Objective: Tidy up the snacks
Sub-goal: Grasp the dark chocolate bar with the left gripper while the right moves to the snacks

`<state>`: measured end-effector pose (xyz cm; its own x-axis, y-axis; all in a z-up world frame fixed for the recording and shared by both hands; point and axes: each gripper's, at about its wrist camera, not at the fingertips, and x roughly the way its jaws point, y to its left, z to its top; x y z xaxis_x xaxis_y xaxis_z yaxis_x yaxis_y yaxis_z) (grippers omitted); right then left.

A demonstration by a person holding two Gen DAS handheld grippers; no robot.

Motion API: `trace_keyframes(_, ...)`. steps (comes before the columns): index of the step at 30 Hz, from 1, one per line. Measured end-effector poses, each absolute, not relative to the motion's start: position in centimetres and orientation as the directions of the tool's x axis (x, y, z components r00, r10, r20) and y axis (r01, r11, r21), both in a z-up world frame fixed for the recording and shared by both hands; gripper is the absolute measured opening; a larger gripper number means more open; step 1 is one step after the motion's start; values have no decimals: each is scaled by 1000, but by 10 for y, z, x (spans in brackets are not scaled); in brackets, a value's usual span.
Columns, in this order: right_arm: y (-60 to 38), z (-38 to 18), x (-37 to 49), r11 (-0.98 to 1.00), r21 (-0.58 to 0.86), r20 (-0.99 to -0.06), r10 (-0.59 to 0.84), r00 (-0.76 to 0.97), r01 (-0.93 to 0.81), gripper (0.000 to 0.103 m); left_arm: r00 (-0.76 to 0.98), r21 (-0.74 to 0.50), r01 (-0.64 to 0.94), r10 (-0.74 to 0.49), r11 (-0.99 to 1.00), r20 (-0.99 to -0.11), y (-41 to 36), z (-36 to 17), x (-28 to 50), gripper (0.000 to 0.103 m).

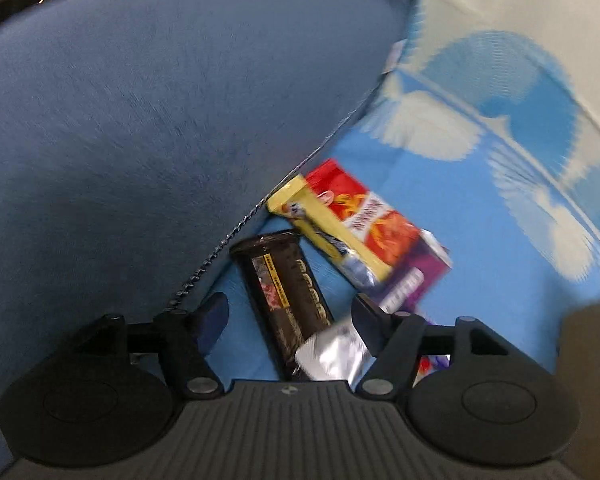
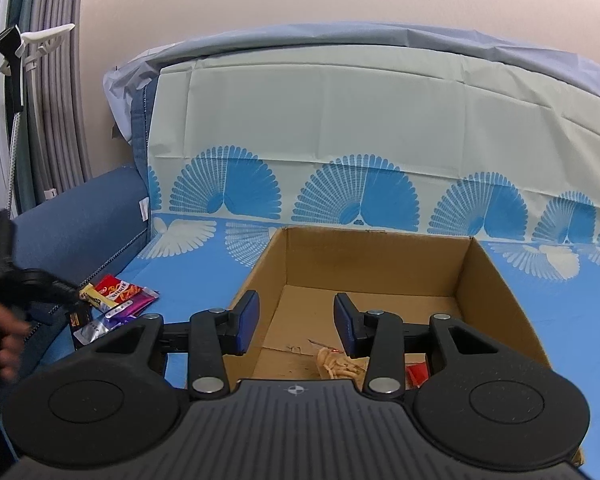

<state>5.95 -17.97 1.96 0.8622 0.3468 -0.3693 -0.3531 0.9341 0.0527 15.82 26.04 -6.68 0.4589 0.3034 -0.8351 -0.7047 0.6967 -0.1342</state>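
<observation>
Several snack packets lie in a heap on the blue cloth beside the sofa arm: a black bar (image 1: 283, 292), a yellow packet (image 1: 324, 228), a red packet (image 1: 364, 212), a purple one (image 1: 420, 276) and a silver wrapper (image 1: 332, 352). My left gripper (image 1: 289, 314) is open right above them, the black bar lying between its fingers without the pads touching it. The right wrist view shows the same heap (image 2: 115, 296) with the left gripper (image 2: 65, 294) over it, blurred. My right gripper (image 2: 295, 320) is open and holds nothing, over the near left corner of the cardboard box (image 2: 492, 280).
The box holds a beige snack (image 2: 336, 364) and a red item (image 2: 418, 372) on its floor. A blue sofa arm (image 1: 139, 120) rises left of the heap. The patterned cloth (image 2: 380, 128) covers seat and backrest. A person's hand (image 2: 3, 344) grips the left tool. Curtains (image 2: 55, 100) hang at far left.
</observation>
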Motion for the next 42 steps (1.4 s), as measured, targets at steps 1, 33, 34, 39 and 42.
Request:
trace_keyframes(1,-181,20,60,933,58,-368,350,861,-354,43,438,-126,-723,309,679,-844,263,-71,164,73)
trace_keyframes(33,-136,13,33,846,-135,-333,452,827,-516,30,409,-50,-210,41,976,-912,237,-58,60,43)
trace_keyframes(34,-132,12,31,830,-133,-342,474,811,-541,26,396,-52,-204,34,978,-918,237,-61,62,43)
trace_keyframes(39,-109,13,26,789,-117,-391,521,759,-602,22,384,-88,-209,-1,974,-923,241,-64,51,43)
trace_keyframes(42,-84,17,31,807,-32,-406,529,745,-590,22,384,-161,-247,-56,955,-922,253,-70,50,43)
